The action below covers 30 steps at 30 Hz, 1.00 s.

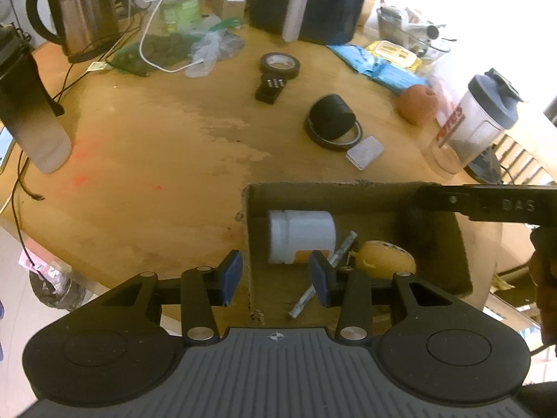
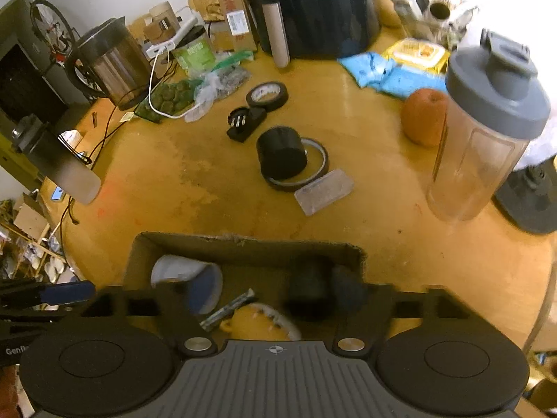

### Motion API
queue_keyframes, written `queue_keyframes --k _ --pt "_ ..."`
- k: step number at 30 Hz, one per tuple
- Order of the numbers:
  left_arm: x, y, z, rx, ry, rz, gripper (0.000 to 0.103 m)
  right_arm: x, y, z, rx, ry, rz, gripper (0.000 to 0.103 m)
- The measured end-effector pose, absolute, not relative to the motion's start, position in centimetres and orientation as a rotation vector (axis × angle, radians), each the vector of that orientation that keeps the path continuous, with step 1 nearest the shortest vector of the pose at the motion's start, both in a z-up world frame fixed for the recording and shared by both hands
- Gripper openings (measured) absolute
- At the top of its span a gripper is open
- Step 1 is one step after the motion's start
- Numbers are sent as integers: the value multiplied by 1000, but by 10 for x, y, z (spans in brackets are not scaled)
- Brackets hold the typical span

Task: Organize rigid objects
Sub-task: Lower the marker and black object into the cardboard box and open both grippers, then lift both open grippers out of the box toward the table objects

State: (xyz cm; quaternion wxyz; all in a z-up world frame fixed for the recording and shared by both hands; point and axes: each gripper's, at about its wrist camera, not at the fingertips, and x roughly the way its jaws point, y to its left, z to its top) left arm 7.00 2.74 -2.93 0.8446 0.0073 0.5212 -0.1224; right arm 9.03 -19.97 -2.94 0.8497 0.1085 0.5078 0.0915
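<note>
Now the right gripper (image 2: 276,289) is held wide open over the cardboard box (image 2: 243,244), with a dark object (image 2: 308,289) loose between its jaws. Farther ahead, the black cylinder (image 2: 281,153) lies sideways on the table, nearer the right hand.

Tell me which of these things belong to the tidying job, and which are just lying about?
Job: cardboard box, white jar inside it, black cap, tape roll, clear case.
Lying about: kettle, shaker bottle, blue packet.
</note>
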Motion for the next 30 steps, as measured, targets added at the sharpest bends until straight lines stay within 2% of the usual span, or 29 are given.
queue_keyframes --k 3,7,30 --pt "72 29 -29 12 1105 -245 42 91 -199 -27 211 1055 188 99" --pt "76 27 -28 19 1110 -236 42 94 -201 -31 213 1077 172 103" --pt "97 -5 -9 78 1074 -281 46 86 -234 -28 292 1069 77 103"
